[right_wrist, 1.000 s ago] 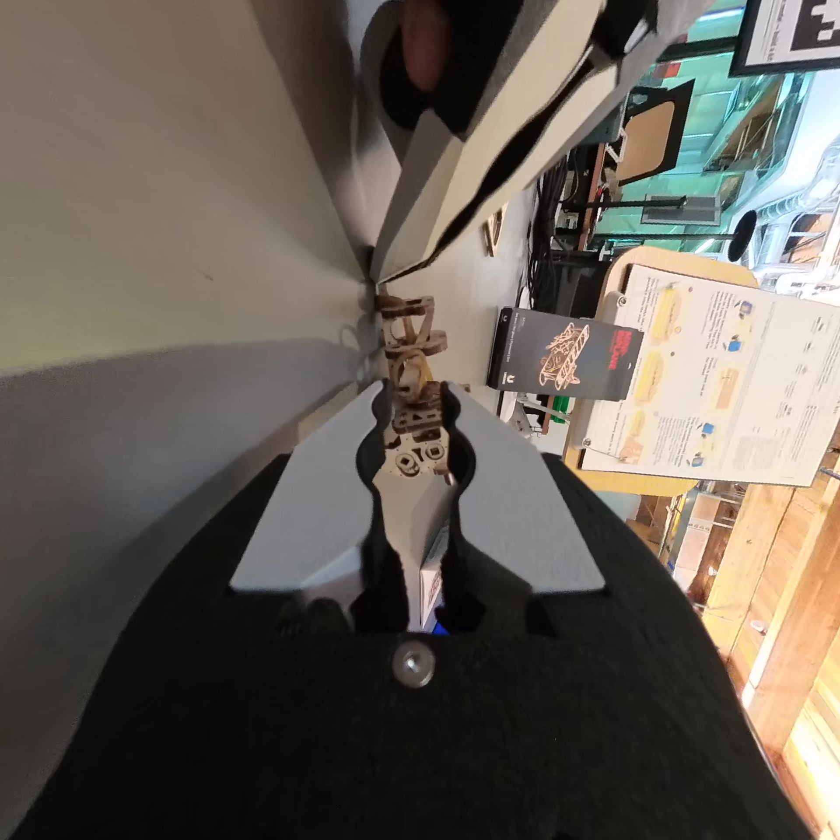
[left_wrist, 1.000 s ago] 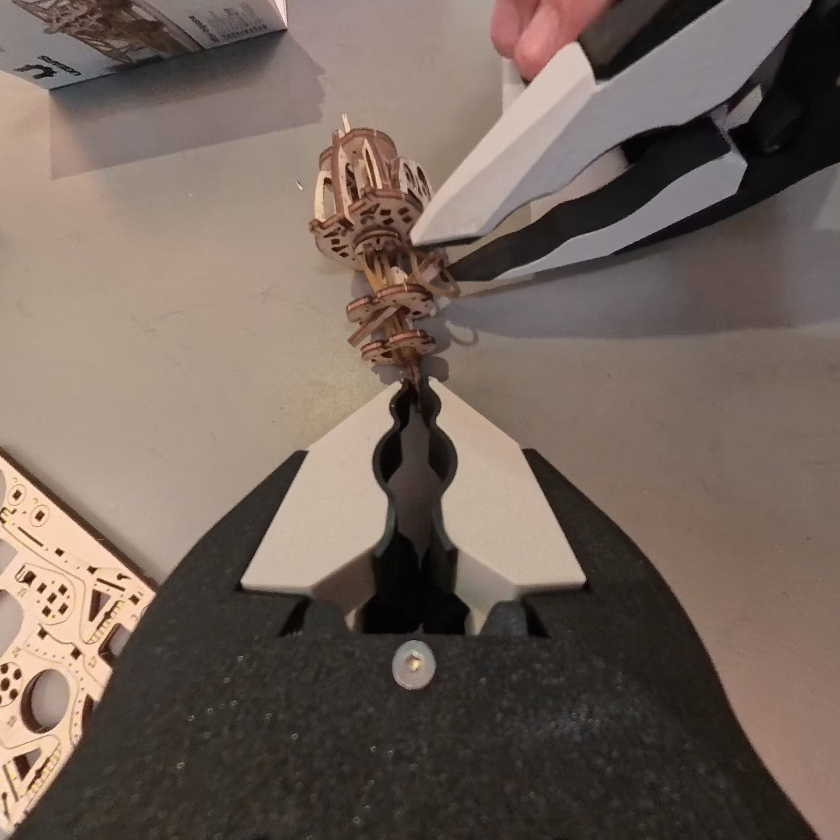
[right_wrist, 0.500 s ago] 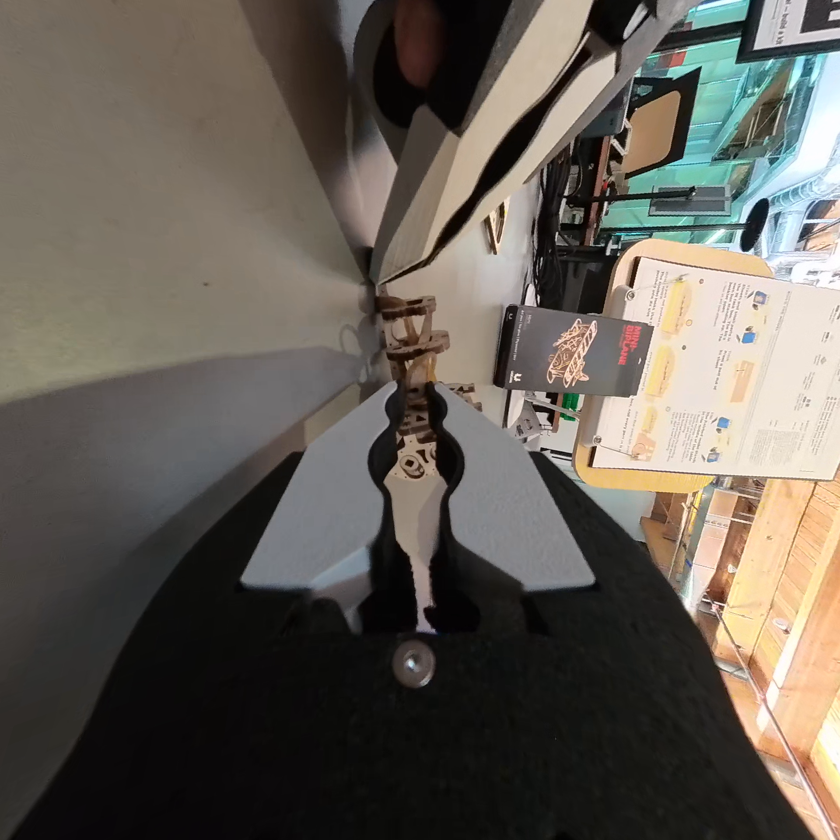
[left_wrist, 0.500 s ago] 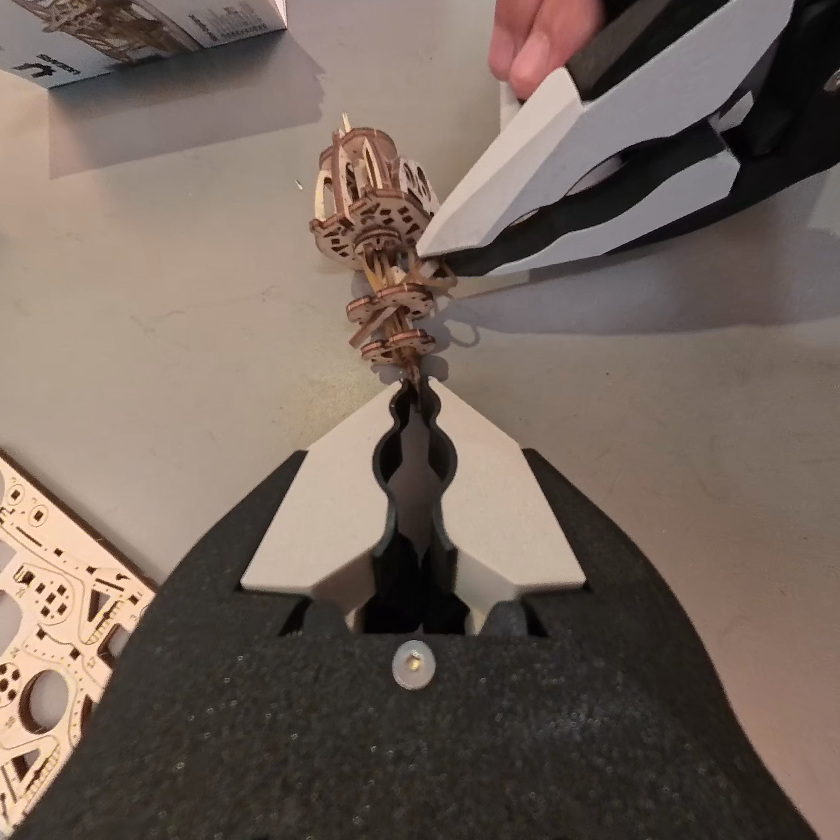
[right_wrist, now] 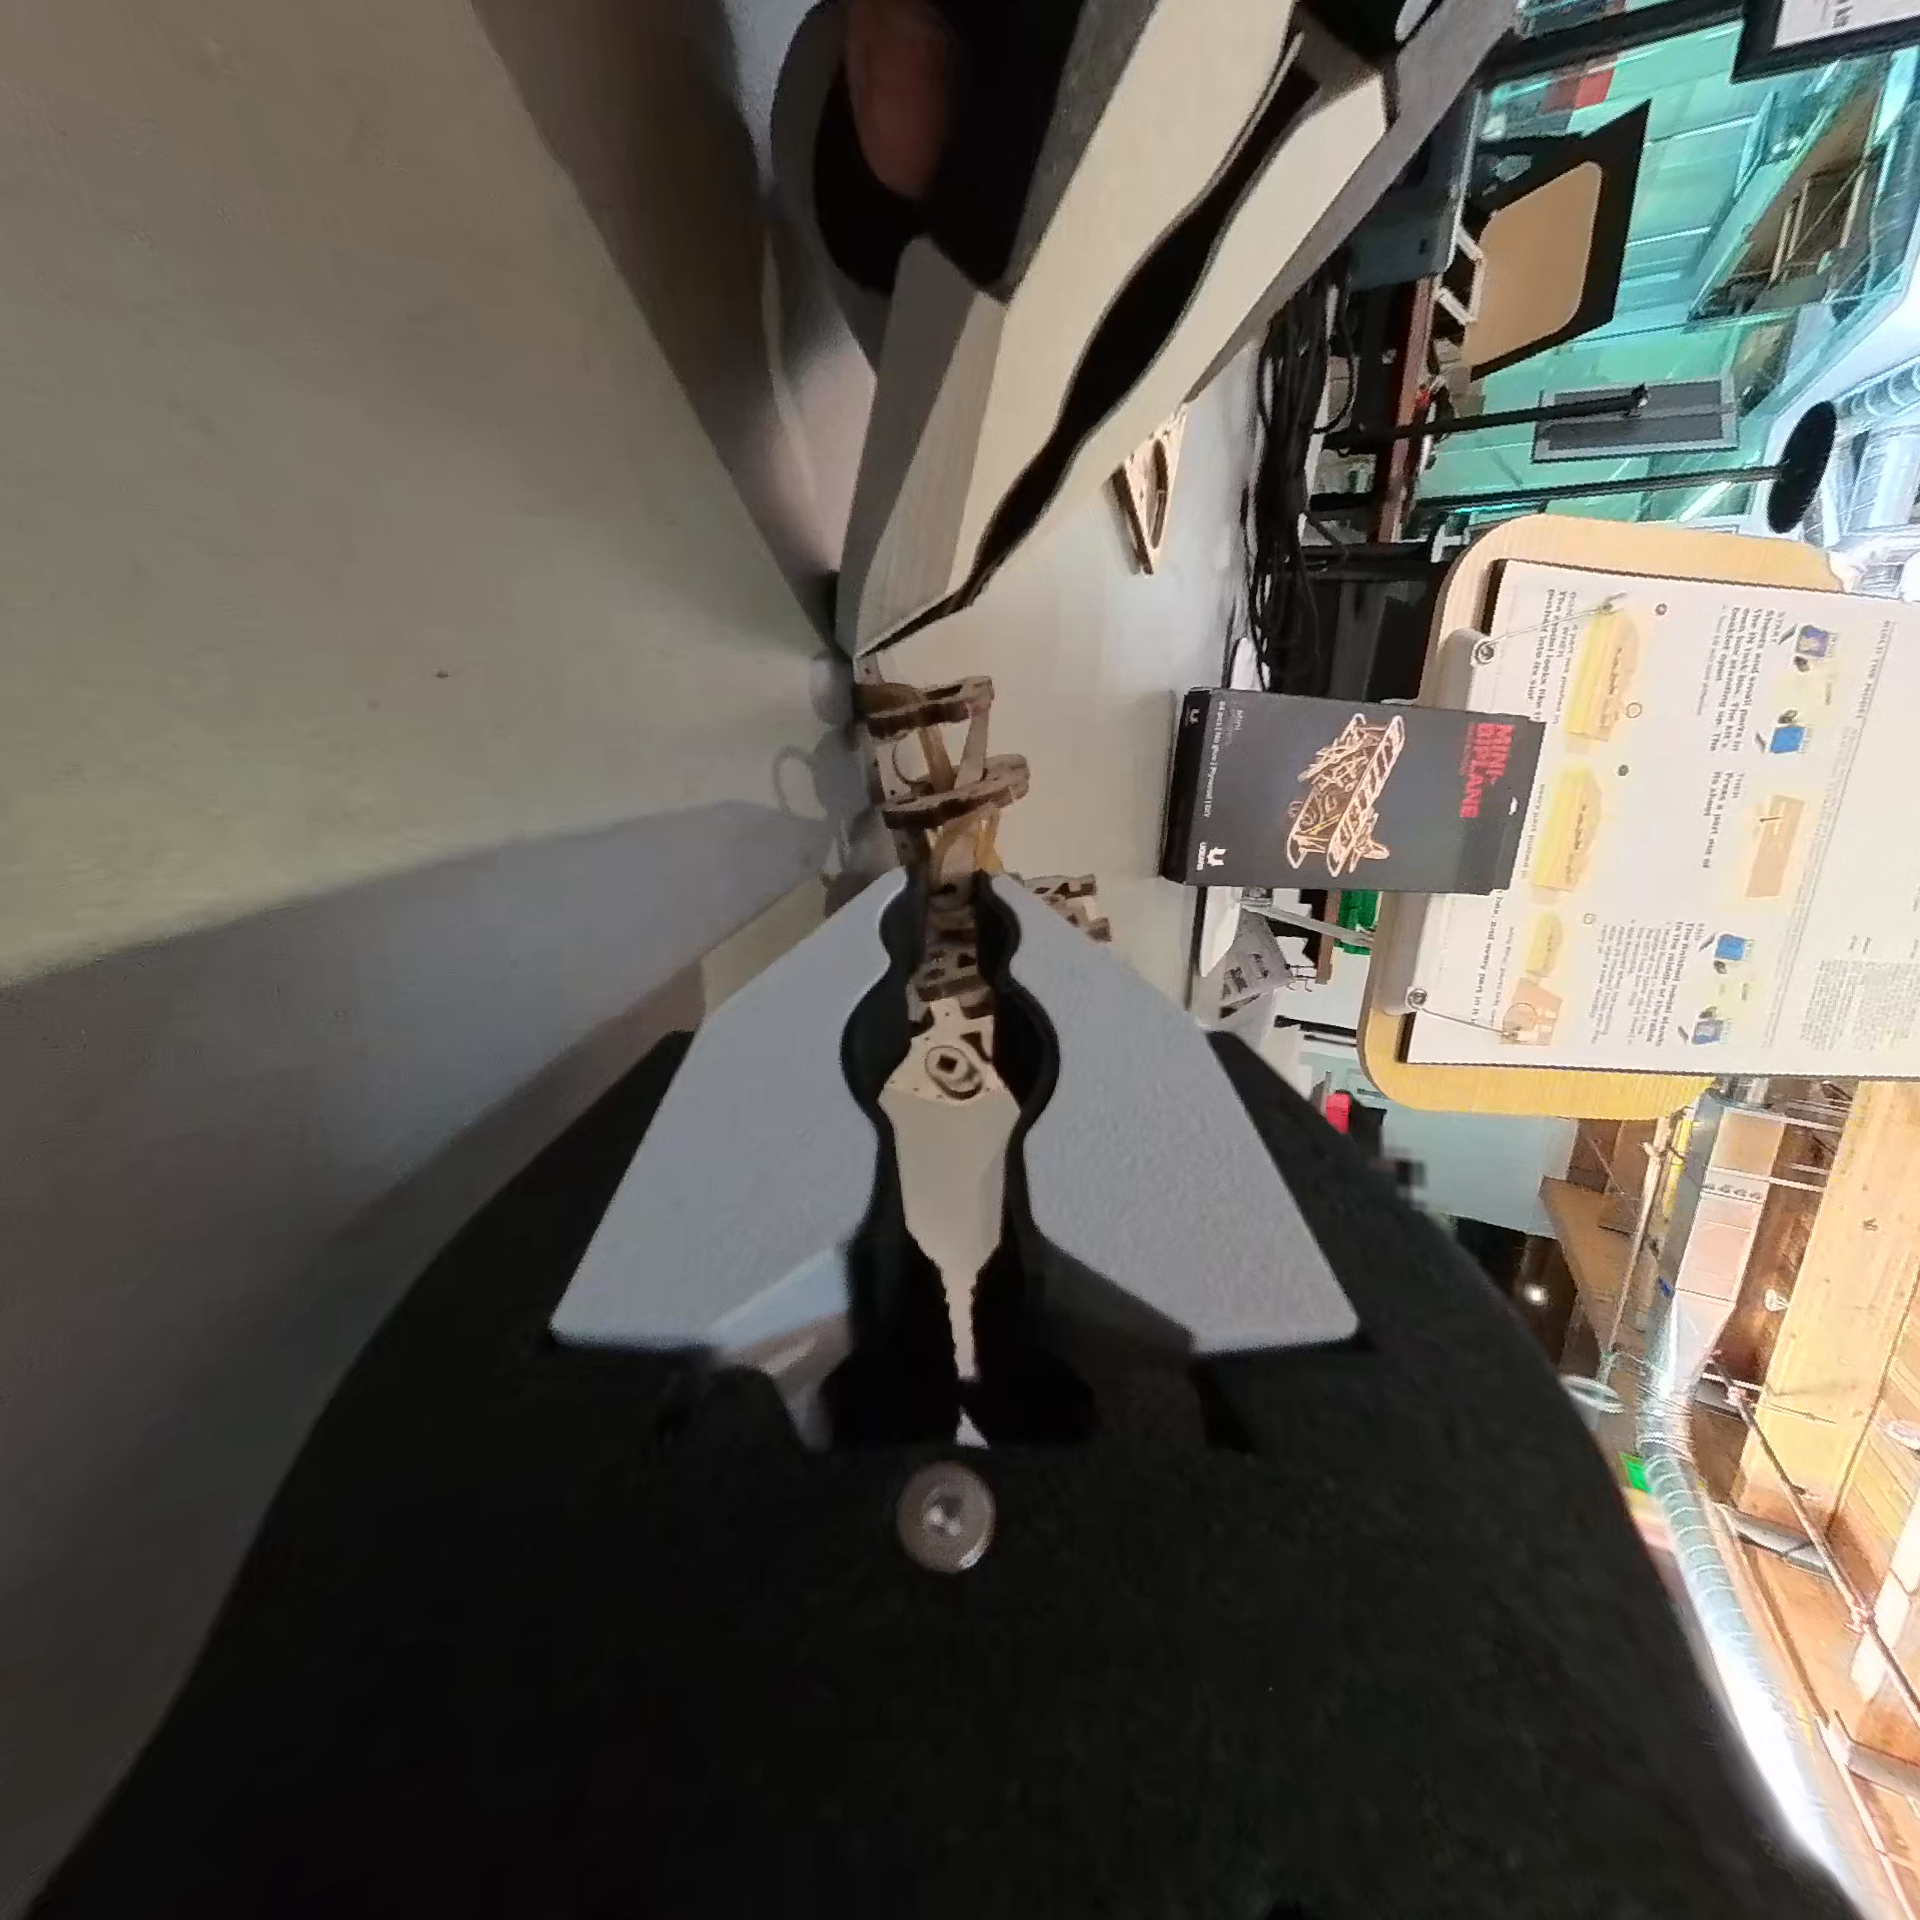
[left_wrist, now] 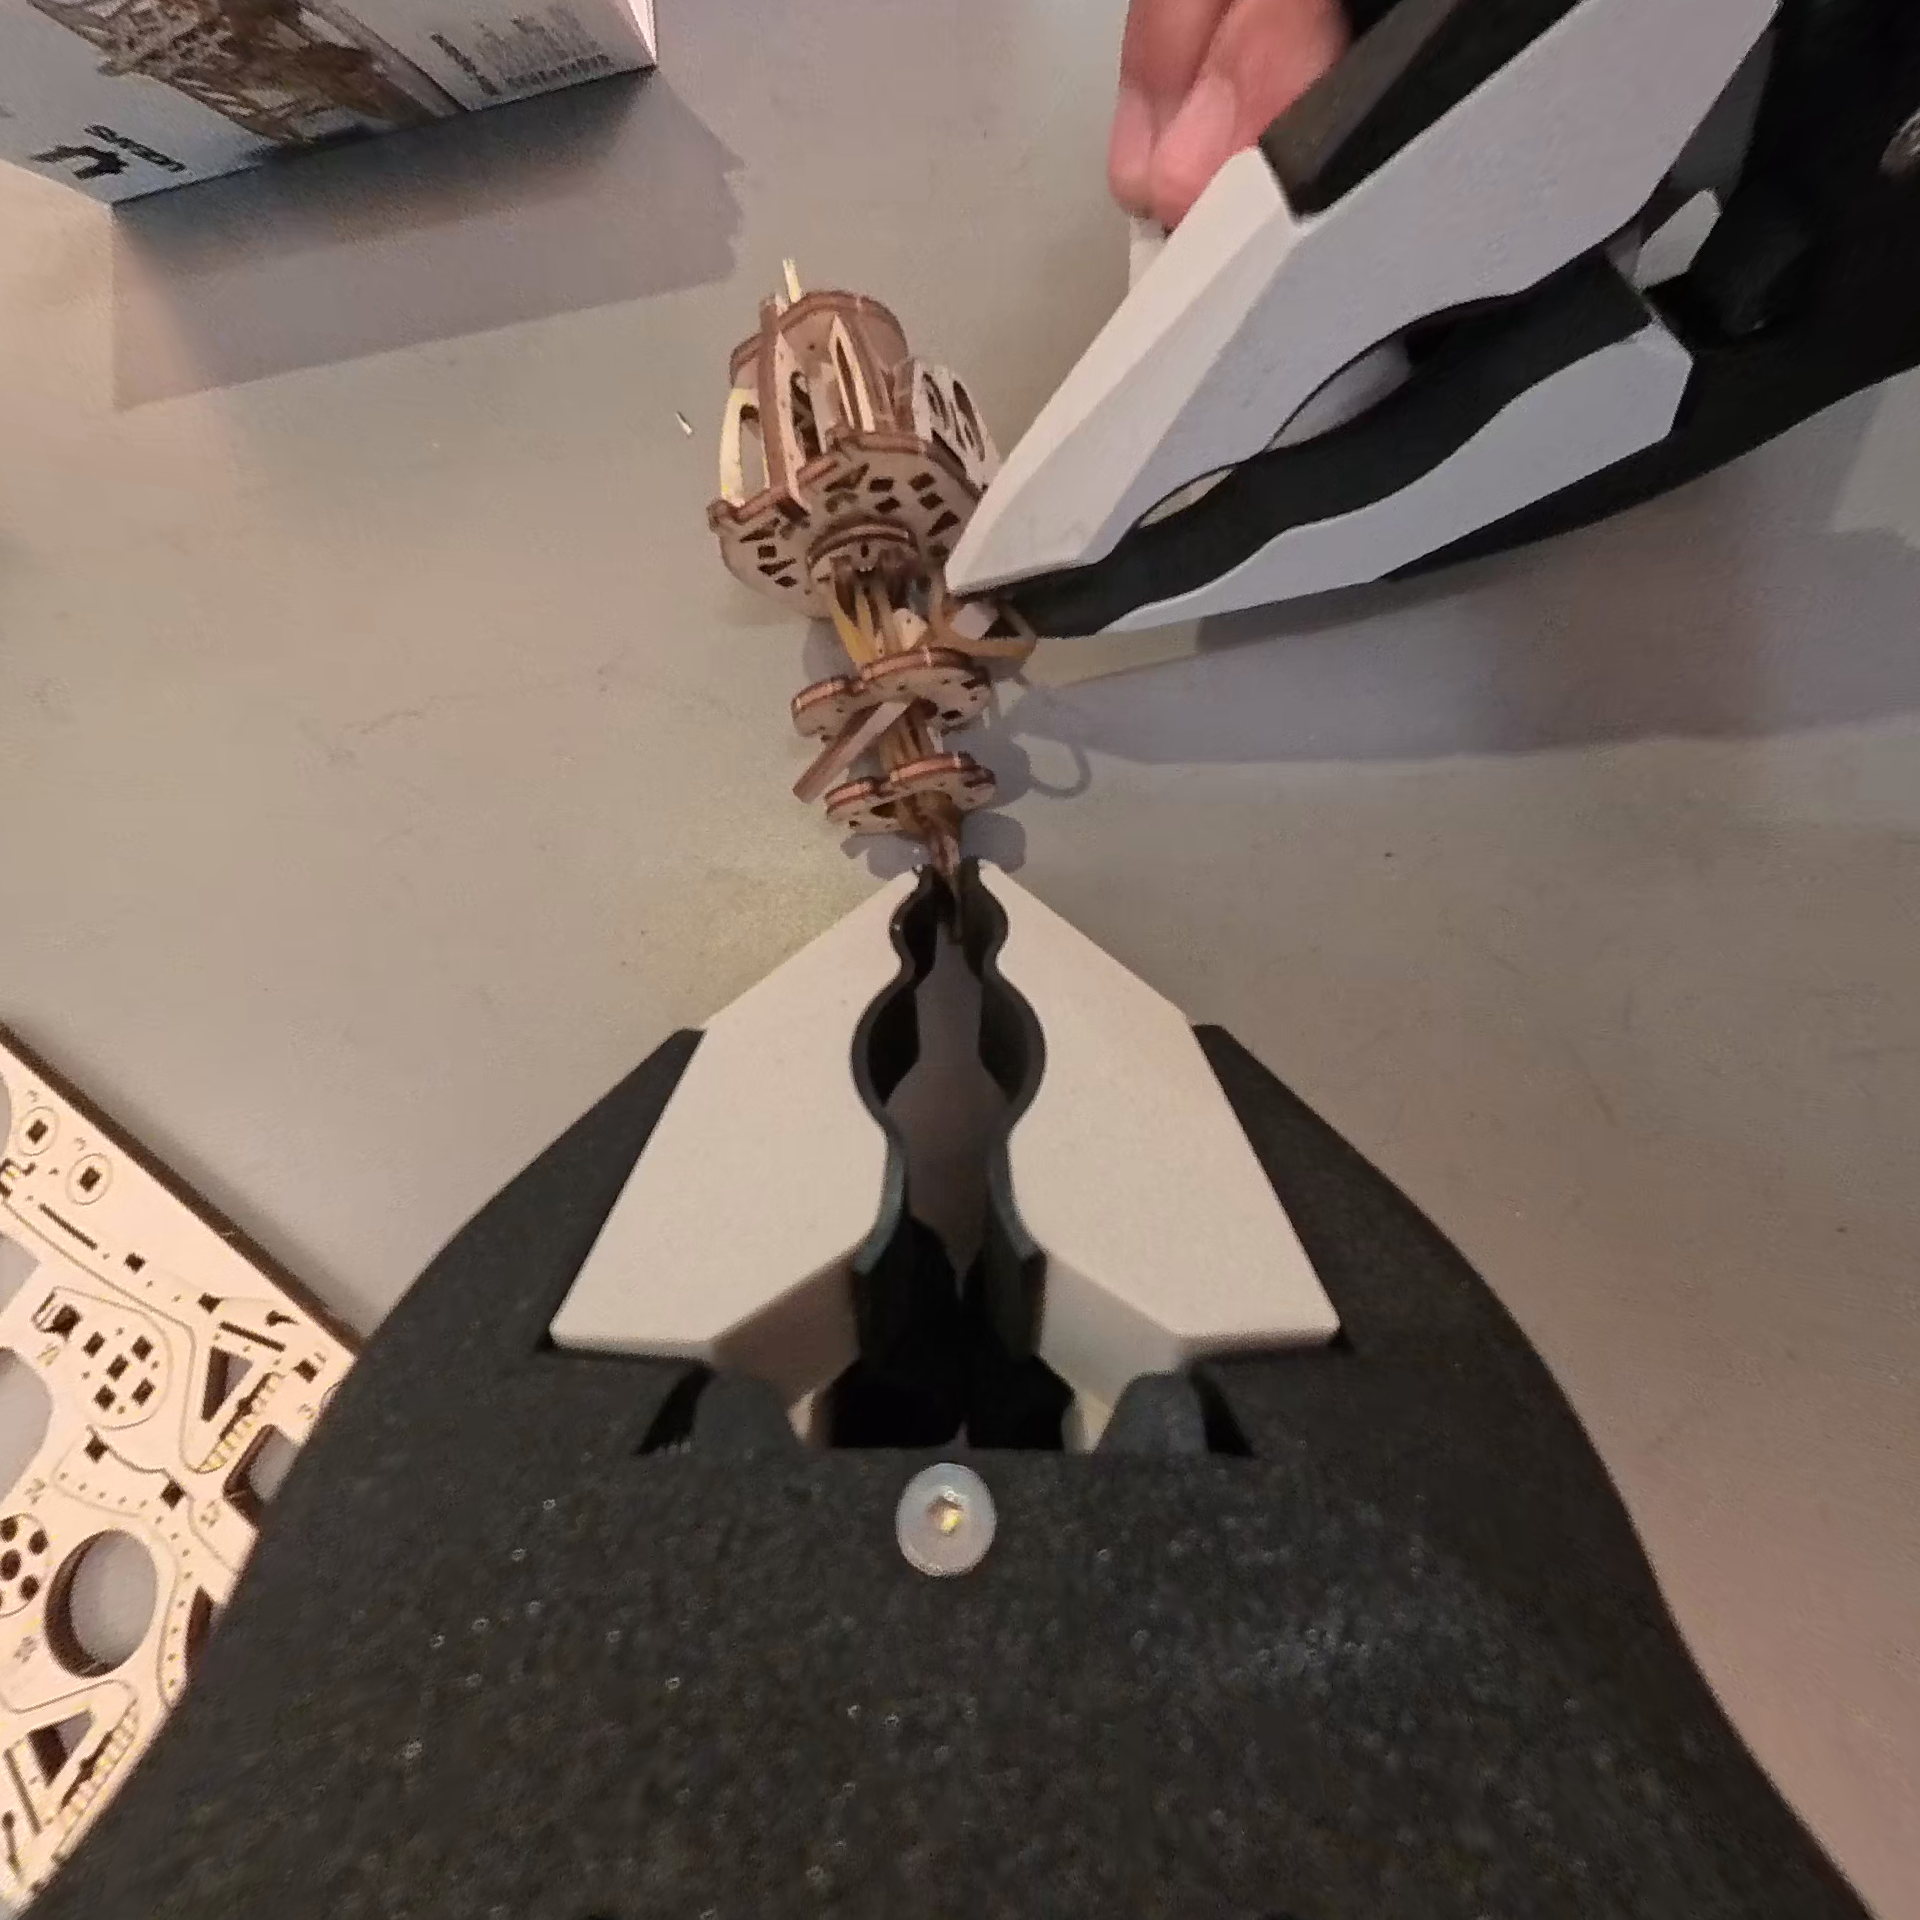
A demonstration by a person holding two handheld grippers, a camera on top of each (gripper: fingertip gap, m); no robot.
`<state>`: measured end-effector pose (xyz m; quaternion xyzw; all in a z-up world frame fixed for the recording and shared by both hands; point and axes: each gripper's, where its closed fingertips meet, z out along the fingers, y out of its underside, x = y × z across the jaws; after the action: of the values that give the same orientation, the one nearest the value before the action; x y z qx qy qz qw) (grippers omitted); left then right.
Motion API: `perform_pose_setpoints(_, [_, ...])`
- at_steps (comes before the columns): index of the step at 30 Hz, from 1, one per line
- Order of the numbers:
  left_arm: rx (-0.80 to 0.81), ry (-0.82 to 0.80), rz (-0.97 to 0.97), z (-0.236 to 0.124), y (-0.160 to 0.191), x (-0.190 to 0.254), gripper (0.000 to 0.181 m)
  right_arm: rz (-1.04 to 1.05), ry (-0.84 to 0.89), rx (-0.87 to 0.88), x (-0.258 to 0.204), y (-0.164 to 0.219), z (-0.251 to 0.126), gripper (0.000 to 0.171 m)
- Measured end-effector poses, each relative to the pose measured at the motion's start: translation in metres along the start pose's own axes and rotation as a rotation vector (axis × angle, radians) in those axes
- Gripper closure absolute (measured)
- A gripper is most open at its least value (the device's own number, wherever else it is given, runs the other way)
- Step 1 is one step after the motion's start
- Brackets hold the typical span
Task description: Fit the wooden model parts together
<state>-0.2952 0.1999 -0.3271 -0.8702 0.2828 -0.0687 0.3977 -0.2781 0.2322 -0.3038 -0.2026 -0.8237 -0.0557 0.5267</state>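
A partly built wooden model (left_wrist: 842,509) lies tilted just over the grey table, with a cage-like head at the far end and two small discs along its thin shaft. My left gripper (left_wrist: 948,894) is shut on the shaft's near tip. My right gripper (left_wrist: 987,608) comes in from the upper right and is shut on the shaft just below the head, where a thin yellowish loop (left_wrist: 997,649) sticks out. In the right wrist view the model (right_wrist: 940,769) runs between my right gripper's fingertips (right_wrist: 948,883), and the left gripper (right_wrist: 857,649) meets its far end.
A laser-cut wooden part sheet (left_wrist: 104,1403) lies at the lower left and a white printed box (left_wrist: 312,73) at the top left. A person's fingers (left_wrist: 1174,125) hold the right gripper. A black box (right_wrist: 1351,800) and an instruction board (right_wrist: 1662,831) stand beyond the table. Left tips to right tips: about 5 cm.
My right gripper's jaws have closed from a clear gap onto the model's shaft. The left gripper and the model have hardly moved.
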Motion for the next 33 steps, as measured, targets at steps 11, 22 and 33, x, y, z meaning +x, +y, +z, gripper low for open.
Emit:
perform_pose_setpoints(11, [0.001,-0.003,0.004,0.0,0.0,0.0,0.179,0.207,-0.137,0.009,-0.001,0.001,-0.002,0.164])
perform_pose_setpoints(22, [0.041,-0.007,-0.065,-0.012,0.002,-0.009,0.173,0.486,-0.275,0.037,0.002,-0.002,-0.004,0.163])
perform_pose_setpoints(33, [0.129,0.402,-0.296,-0.021,-0.022,-0.039,0.172,0.419,-0.231,0.044,0.001,-0.002,-0.004,0.164])
